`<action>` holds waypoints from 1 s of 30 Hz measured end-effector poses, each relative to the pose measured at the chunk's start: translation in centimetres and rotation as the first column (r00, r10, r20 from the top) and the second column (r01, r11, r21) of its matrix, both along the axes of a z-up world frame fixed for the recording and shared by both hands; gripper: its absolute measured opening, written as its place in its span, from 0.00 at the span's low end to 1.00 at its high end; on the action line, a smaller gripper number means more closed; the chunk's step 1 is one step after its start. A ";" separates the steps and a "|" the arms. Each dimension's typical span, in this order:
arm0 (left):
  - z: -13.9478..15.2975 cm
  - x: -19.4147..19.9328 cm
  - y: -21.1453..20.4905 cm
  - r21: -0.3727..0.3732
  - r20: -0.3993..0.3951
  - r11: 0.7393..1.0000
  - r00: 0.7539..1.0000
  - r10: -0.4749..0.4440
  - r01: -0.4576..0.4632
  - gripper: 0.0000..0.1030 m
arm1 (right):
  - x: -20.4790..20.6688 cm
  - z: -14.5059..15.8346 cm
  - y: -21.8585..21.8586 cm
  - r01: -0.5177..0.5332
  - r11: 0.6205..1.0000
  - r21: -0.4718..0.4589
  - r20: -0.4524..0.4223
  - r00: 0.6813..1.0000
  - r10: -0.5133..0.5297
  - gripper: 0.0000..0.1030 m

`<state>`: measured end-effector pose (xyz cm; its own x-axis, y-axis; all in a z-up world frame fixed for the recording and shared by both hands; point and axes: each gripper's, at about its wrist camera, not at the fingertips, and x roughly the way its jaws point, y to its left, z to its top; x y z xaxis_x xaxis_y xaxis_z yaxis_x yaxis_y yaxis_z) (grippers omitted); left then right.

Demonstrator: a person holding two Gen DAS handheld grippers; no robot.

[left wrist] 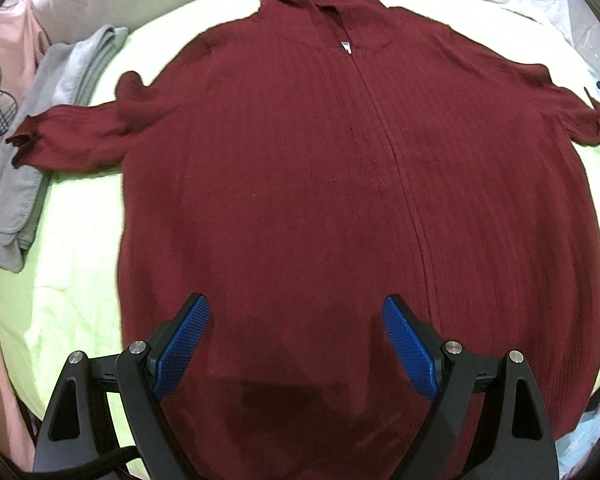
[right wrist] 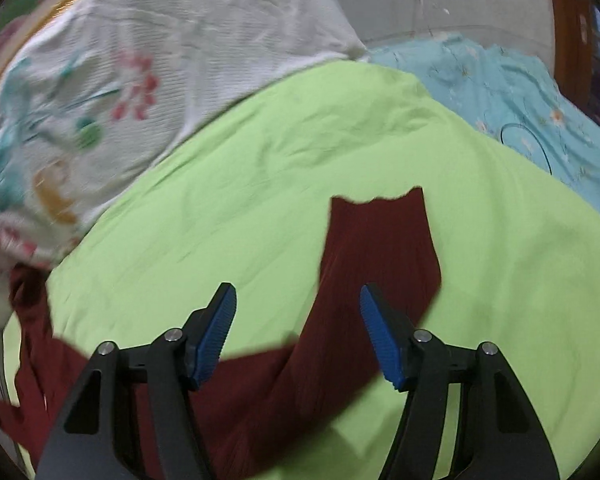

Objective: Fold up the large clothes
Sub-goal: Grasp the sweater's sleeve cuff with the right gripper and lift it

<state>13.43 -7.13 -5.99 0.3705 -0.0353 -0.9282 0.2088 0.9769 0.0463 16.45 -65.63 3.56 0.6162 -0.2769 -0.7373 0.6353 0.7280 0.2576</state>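
Observation:
A large dark red ribbed zip-up hoodie [left wrist: 308, 168] lies spread flat, front up, on a light green sheet [left wrist: 76, 264], hood at the far end and both sleeves stretched out sideways. My left gripper [left wrist: 296, 312] hovers above the hoodie's lower hem, open, with nothing between its blue pads. In the right wrist view one sleeve [right wrist: 380, 248] of the hoodie runs away from me across the green sheet [right wrist: 220, 208], its cuff at the far end. My right gripper [right wrist: 298, 300] stands open above that sleeve, the cloth below it and not pinched.
A grey folded towel [left wrist: 24, 176] lies left of the hoodie under the left cuff, beside pink bedding [left wrist: 8, 64]. A white flowered quilt [right wrist: 112, 72] and a light blue flowered sheet [right wrist: 520, 100] border the green sheet at the far side.

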 end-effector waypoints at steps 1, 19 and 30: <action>-0.2 0.4 -0.3 0.006 0.001 1.000 1.000 -0.005 0.005 0.86 | 1.0 -0.4 -1.0 0.015 1.000 -0.001 -0.026 1.000 -0.015 0.61; -0.4 1.4 -0.1 -0.049 0.013 0.998 0.999 0.030 -0.029 0.86 | 3.3 1.2 9.0 -0.226 0.973 0.046 0.091 0.971 0.221 0.08; 0.6 2.5 4.6 -0.132 0.042 0.986 0.993 0.112 -0.106 0.86 | 8.6 1.4 35.9 -0.645 0.749 0.155 0.278 0.756 0.593 0.09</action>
<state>15.90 -2.54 -5.42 0.4236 -0.1109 -0.8991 0.1013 0.9921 -0.0746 25.03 -29.70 5.00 0.7297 0.3768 -0.5706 -0.0191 0.8454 0.5338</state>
